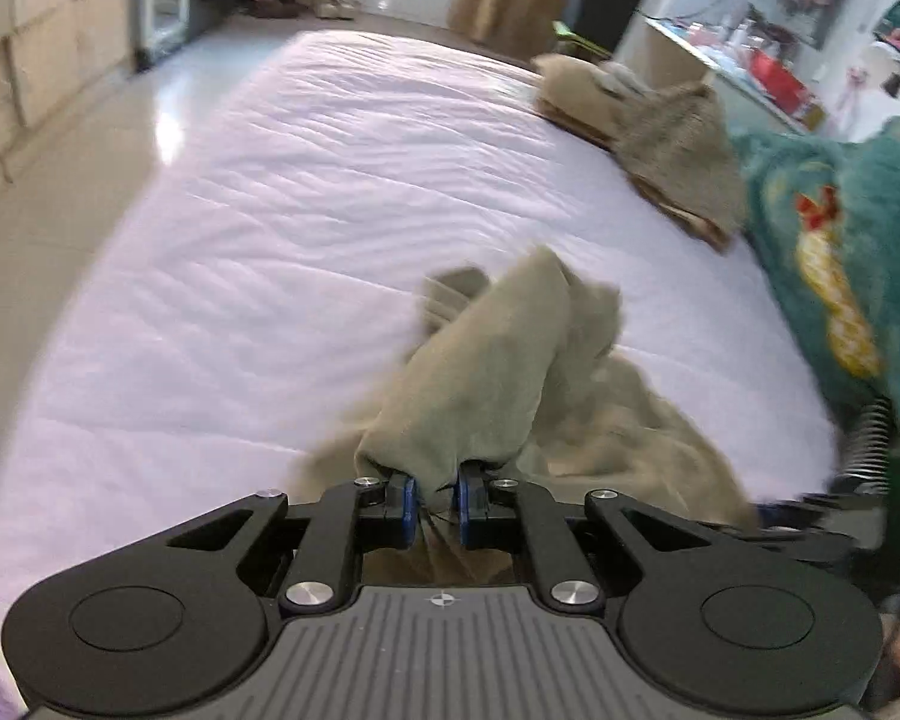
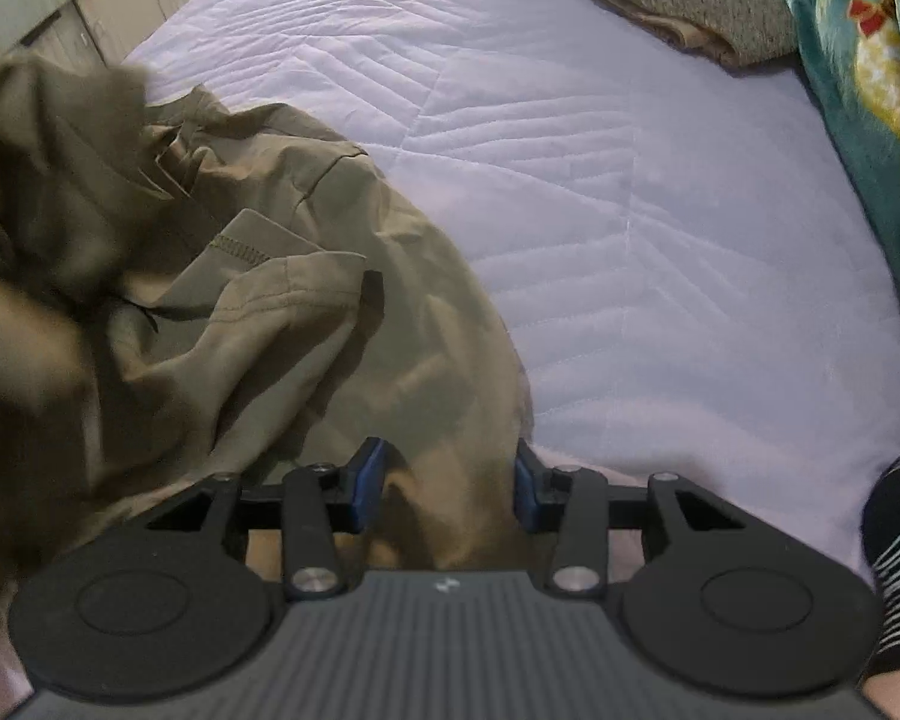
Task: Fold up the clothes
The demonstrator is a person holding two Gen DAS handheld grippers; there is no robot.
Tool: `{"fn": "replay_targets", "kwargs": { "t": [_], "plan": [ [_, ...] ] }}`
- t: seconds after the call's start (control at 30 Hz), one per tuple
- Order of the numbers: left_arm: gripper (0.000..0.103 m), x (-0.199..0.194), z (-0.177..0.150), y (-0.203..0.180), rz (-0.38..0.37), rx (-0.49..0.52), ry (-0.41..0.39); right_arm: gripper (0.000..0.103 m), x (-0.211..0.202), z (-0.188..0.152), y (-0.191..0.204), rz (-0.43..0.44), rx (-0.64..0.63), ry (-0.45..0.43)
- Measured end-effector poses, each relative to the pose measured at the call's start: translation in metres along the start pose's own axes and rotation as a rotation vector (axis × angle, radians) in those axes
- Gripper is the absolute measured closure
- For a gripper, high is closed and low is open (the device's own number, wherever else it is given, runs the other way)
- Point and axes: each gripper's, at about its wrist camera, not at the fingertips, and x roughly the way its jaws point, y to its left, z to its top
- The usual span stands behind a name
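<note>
We've got the left gripper (image 1: 437, 501) pinching the olive garment (image 2: 282, 276) at lower centre to lift it, the right gripper (image 2: 450, 483) spread over its edge, ready to grab.

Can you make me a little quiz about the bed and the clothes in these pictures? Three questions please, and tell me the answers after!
1. True or false: the left tongs are pinching the olive garment.
2. What are the right tongs doing? A) wide open over the garment's edge, B) shut on a sock, C) holding the teal blanket.
3. Fill in: the folded clothes lie at the far side of the bed, next to the ____ blanket.

Key: 1 true. 2 A. 3 teal.
</note>
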Motion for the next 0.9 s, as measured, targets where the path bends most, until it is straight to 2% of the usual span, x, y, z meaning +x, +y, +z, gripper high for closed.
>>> {"fn": "replay_targets", "kwargs": {
  "t": [0.07, 0.2, 0.3, 0.37, 0.53, 0.6, 0.63, 0.73, 0.77, 0.9],
  "plan": [
    [0.09, -0.005, 0.007, 0.028, 0.038, -0.037, -0.007, 0.057, 0.001, 0.001, 0.002, -0.015, -0.012, 0.005],
    [0.089, -0.005, 0.017, 0.079, 0.151, -0.039, 0.012, 0.053, -0.002, 0.003, 0.004, -0.048, 0.001, 0.009],
    [0.084, 0.002, 0.023, 0.112, 0.185, -0.054, 0.059, 0.041, -0.01, 0.005, 0.009, -0.056, -0.001, -0.003],
    [0.08, -0.001, 0.03, 0.122, 0.214, -0.031, 0.063, 0.031, -0.015, 0.007, 0.012, -0.035, 0.009, -0.018],
    [0.079, -0.009, 0.047, 0.142, 0.287, 0.035, 0.067, 0.024, -0.023, 0.019, 0.02, 0.042, 0.037, -0.071],
    [0.078, -0.021, 0.061, 0.146, 0.299, 0.035, 0.023, 0.022, -0.022, 0.029, 0.024, 0.041, 0.032, -0.093],
    [0.075, -0.029, 0.07, 0.145, 0.265, 0.017, -0.004, 0.021, -0.021, 0.035, 0.027, 0.038, 0.027, -0.103],
    [0.06, -0.028, 0.091, 0.132, 0.112, 0.018, -0.006, 0.017, -0.01, 0.054, 0.031, 0.035, 0.021, -0.111],
    [0.059, -0.019, 0.095, 0.122, 0.097, 0.044, 0.003, 0.017, -0.005, 0.06, 0.032, 0.037, 0.025, -0.109],
    [0.057, 0.037, 0.101, 0.085, 0.192, 0.171, 0.055, 0.017, 0.015, 0.08, 0.037, 0.089, 0.045, -0.094]
  ]
}}
